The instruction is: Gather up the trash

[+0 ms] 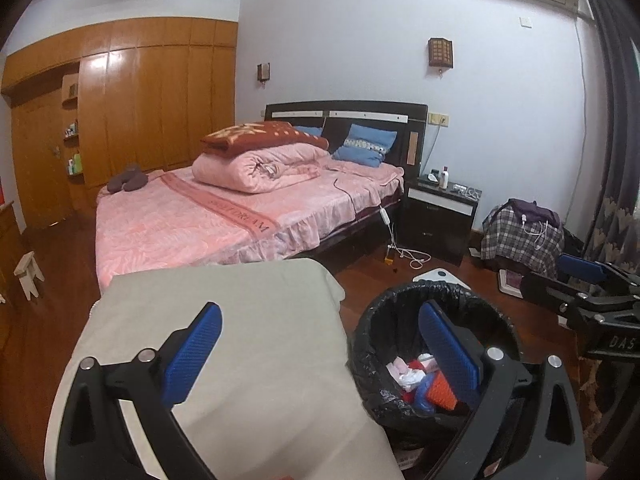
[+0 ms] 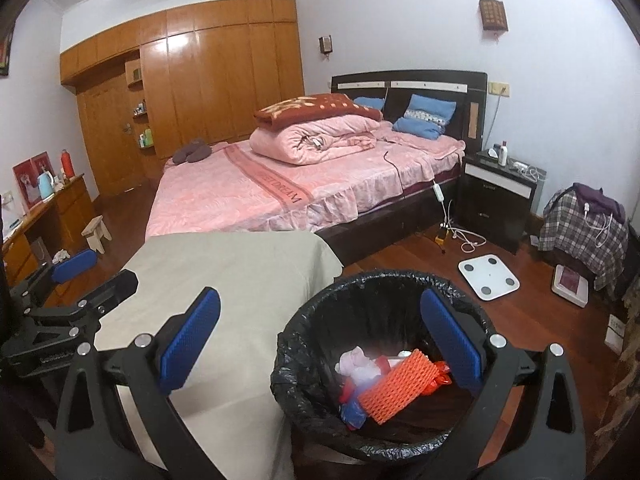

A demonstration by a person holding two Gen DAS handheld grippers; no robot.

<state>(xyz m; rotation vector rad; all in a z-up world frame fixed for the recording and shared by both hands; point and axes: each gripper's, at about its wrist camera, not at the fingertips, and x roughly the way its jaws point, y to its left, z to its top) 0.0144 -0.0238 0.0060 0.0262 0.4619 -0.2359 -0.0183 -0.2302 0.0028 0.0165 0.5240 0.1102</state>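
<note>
A bed (image 2: 280,196) with pink bedding fills the middle of the room in front of a wooden wardrobe (image 2: 208,76). Nearer the cameras, a tabletop (image 2: 240,280) under a beige cloth stands just beside a bin (image 2: 384,364) lined with a black bag on the wooden floor. The trash (image 2: 394,382) lies inside the bin: an orange foam net on top, with pink, red and blue scraps around it. The right gripper (image 2: 320,344) hangs above the bin's rim, jaws spread and holding nothing. The left gripper (image 1: 320,354) hovers over the tabletop's edge and the bin, also spread and holding nothing.
</note>
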